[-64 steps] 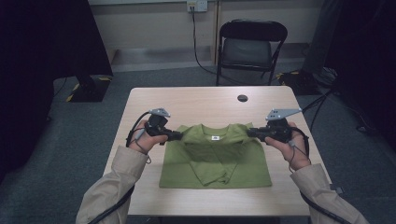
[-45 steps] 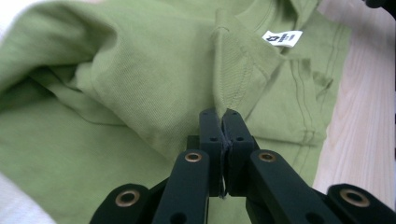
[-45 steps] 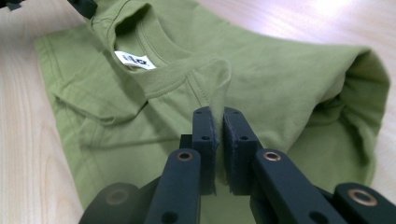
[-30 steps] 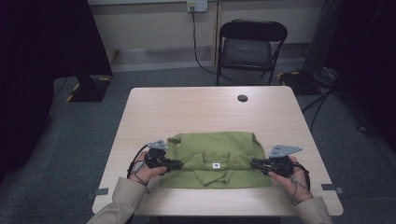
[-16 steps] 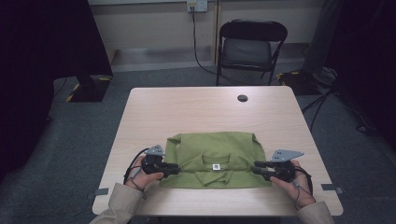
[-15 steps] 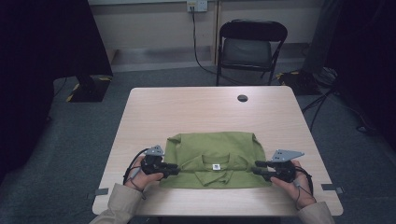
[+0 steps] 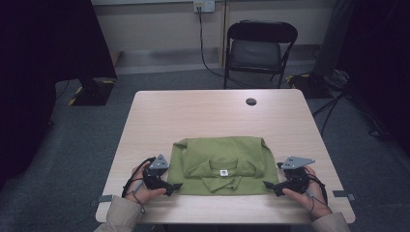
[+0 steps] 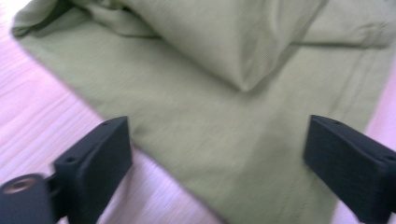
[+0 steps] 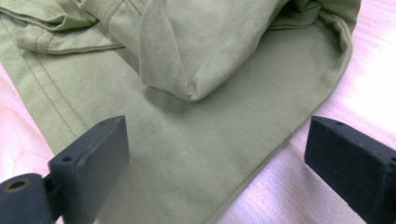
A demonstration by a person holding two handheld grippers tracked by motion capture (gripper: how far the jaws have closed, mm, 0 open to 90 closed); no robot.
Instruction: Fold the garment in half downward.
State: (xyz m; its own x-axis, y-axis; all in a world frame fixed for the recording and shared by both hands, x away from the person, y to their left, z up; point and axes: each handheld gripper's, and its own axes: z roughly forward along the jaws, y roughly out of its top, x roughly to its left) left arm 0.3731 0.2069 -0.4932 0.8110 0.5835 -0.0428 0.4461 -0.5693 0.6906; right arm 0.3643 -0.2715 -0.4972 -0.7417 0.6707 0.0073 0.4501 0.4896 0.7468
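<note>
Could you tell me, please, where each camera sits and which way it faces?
High view: above the person's side, looking forward and down on the table; shows forearms, left gripper and right gripper flanking the folded green T-shirt.
Left gripper view: rides the left gripper, looking along its open jaws at a T-shirt corner.
Right gripper view: rides the right gripper, jaws open over the hem.
Shared: both gripper views show the T-shirt's folded-over layer; both sets of jaws have just been opening, off the cloth.
</note>
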